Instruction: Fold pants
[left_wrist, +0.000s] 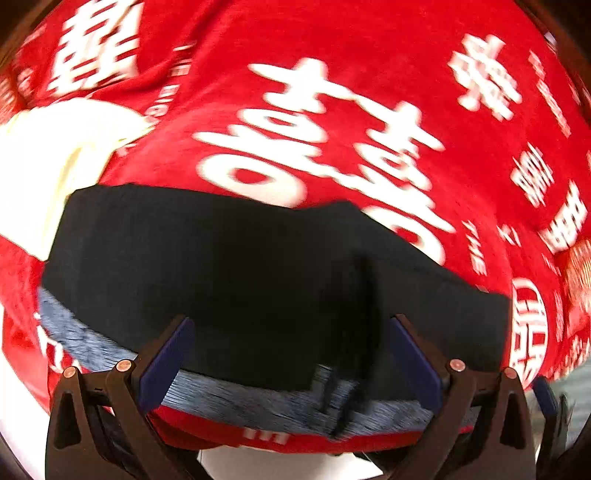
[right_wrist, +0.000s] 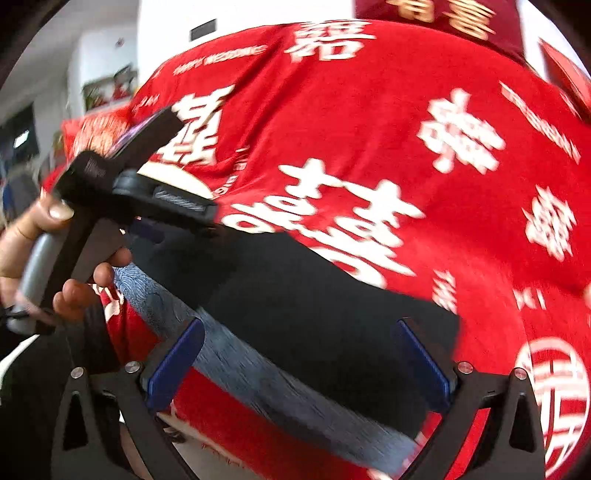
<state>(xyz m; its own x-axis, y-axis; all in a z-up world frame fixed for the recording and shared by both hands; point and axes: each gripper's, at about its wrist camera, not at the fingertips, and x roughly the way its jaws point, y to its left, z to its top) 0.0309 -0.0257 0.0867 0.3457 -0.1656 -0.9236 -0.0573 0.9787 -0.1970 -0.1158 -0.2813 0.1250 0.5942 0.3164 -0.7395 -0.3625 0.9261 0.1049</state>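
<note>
The black pants (left_wrist: 236, 266) lie folded on a red blanket (left_wrist: 369, 55) with white characters, their grey waistband (left_wrist: 236, 398) along the near edge. My left gripper (left_wrist: 291, 350) is open, its blue pads apart above the waistband. In the right wrist view the pants (right_wrist: 314, 314) and grey waistband (right_wrist: 266, 380) run diagonally. My right gripper (right_wrist: 299, 354) is open above them, holding nothing. The left gripper's body (right_wrist: 122, 184), held in a hand, shows at the left of that view over the pants' far end.
A cream-white cloth (left_wrist: 48, 166) lies on the blanket left of the pants. The red blanket (right_wrist: 406, 110) spreads far beyond the pants. A white wall and shelves (right_wrist: 107, 88) stand at the back left. The blanket's near edge (left_wrist: 273, 441) is right below the waistband.
</note>
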